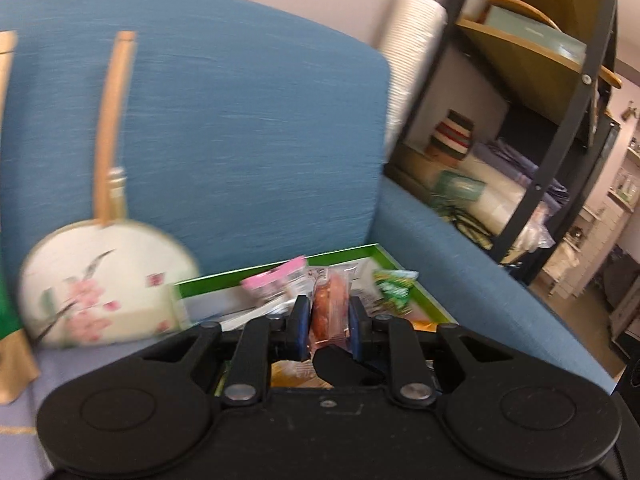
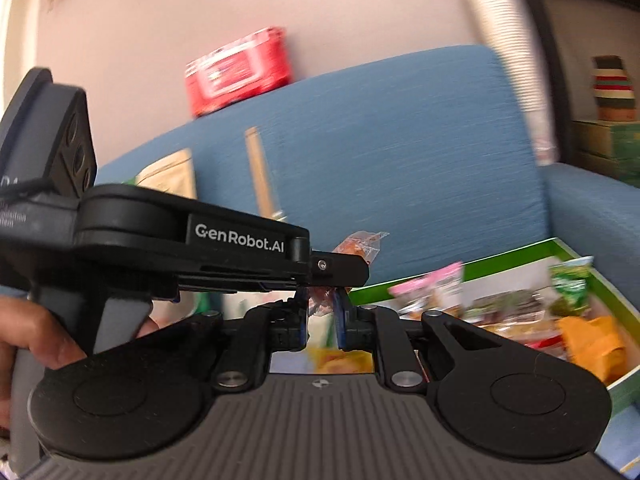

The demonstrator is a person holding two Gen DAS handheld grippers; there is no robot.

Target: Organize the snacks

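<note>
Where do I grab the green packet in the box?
Probably by its top edge, coming from above. The green packet seems to stand on end at the right side of the box. Its top pokes free above the other snacks, while its lower part sits among them. Pinch across its flat faces.

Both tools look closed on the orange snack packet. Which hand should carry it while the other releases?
Left, probably. The left tool clamps the orange snack packet across its body. The right tool pinches only its crinkled wrapper edge, which looks like a weaker hold.
</note>
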